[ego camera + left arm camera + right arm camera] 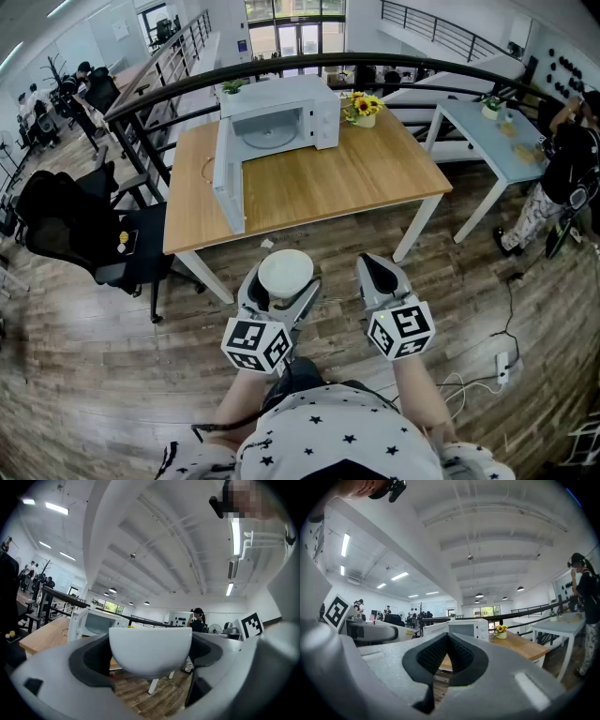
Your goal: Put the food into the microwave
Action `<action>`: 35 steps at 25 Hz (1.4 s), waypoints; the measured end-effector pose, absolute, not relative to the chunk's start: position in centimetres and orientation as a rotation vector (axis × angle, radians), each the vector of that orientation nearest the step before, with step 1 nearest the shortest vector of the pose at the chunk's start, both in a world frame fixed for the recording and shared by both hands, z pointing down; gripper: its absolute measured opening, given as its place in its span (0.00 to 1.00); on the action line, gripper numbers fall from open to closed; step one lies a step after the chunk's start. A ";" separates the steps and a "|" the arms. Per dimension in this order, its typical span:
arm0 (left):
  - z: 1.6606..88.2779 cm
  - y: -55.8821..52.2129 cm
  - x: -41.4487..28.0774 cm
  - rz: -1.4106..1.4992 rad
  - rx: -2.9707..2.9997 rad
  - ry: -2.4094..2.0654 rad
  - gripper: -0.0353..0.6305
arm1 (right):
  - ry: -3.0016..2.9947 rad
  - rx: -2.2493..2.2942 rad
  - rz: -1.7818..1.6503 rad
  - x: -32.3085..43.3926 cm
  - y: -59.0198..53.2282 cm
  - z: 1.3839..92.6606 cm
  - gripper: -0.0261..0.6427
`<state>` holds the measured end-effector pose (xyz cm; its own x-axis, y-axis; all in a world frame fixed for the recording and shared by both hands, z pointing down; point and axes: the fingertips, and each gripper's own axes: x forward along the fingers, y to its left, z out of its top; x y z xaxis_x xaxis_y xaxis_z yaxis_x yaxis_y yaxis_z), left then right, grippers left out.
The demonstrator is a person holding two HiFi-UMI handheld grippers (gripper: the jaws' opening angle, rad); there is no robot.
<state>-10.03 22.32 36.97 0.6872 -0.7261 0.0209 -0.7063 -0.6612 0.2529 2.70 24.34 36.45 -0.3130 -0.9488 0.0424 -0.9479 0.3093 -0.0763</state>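
Clamping a smooth white bowl (150, 649): left hand-held gripper (279, 292); right hand-held gripper (446, 659) closed, empty.

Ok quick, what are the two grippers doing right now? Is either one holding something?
Left gripper: closed on the white bowl.
Right gripper: closed, holding nothing.
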 end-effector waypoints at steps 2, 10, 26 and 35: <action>36.8 22.4 -9.8 -0.126 2.657 -1.151 0.77 | 2.540 -1.835 -0.137 2.9 24.4 36.5 0.05; 36.3 23.5 -9.3 -0.131 2.660 -1.168 0.77 | 2.565 -1.814 -0.146 3.4 25.4 36.7 0.05; 36.5 24.5 -7.9 -0.137 2.642 -1.165 0.77 | 2.528 -1.783 -0.220 4.5 26.2 37.1 0.05; 36.8 22.2 -7.2 -0.143 2.625 -1.171 0.77 | 2.526 -1.772 -0.238 5.4 24.1 37.4 0.05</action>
